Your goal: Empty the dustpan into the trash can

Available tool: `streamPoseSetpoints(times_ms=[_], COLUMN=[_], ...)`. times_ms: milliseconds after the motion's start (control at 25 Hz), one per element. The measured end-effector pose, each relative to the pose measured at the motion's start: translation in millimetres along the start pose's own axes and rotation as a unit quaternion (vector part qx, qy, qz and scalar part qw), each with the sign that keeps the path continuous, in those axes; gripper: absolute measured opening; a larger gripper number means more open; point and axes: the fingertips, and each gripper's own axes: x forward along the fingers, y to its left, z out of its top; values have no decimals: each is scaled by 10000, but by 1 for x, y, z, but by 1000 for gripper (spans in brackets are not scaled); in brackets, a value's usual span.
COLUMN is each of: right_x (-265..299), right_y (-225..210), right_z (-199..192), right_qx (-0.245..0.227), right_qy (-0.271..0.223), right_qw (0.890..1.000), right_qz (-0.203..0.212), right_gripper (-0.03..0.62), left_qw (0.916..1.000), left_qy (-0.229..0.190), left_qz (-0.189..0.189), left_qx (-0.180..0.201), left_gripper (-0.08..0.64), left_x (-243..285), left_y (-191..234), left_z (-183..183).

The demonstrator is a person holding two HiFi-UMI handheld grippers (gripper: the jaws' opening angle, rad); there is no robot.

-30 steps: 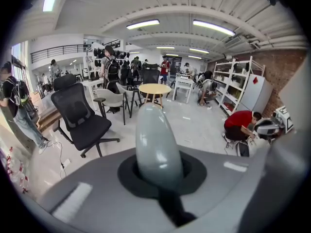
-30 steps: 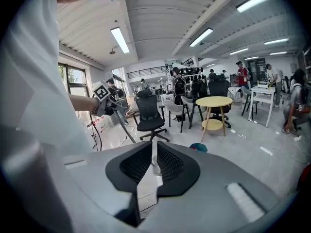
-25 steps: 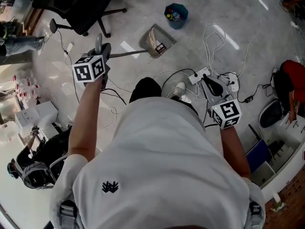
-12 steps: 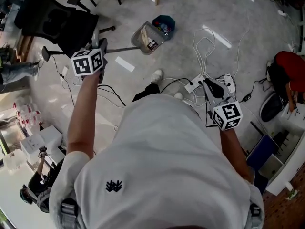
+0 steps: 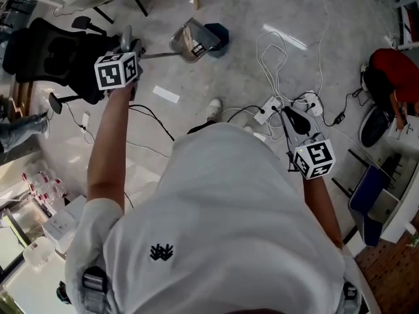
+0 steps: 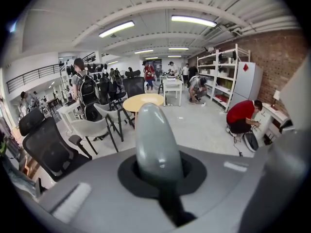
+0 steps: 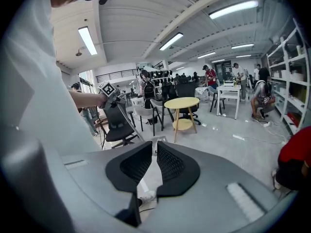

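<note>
1. Left gripper: held out toward the far left part of the grey polished floor. Its jaws are clamped on the rounded grey plastic grip that ends the dustpan's handle. The grip stands up between them in the left gripper view.
2. Grey long-handled dustpan: raised off the floor on a thin metal shaft that runs from the left gripper toward the far edge of the floor. The pan is tilted and holds pale debris. It overlaps the left rim of the trash can; whether they touch cannot be told.
3. Dark blue round plastic trash can: stands on the floor near its far edge, just right of the pan and partly covered by it.
4. Right gripper: held low at the person's right side, well apart from the dustpan. Its black ribbed pads are drawn almost together with only a thin slit between them, and nothing is in it.
5. White power strip with looped white cables: lying on the floor, just beyond the right gripper.
6. Black mesh office chair: at the left edge of the floor, beside the left gripper.
7. White shoe: on the floor, between the dustpan and the person's torso.
8. Person in a red top: crouched at the right edge of the floor.
9. Round yellow table: in the room behind, seen in the right gripper view.
</note>
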Motion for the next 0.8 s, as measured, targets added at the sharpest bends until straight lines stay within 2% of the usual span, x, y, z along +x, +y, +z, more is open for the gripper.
streamPoseSetpoints(times_ms=[520,800], right_x=[21,34], right_y=[-3,8], right_z=[20,27], right_qx=[266,337], right_qy=[-16,0], right_qw=[9972,9946], right_qz=[-703,-981], right_gripper=[31,31], left_qw=[9964,9894], left_qy=[36,46], left_qz=[-429,-666], left_qx=[732,1288], left_gripper=[57,57], left_x=[76,104], left_y=[16,16], left_z=[31,38])
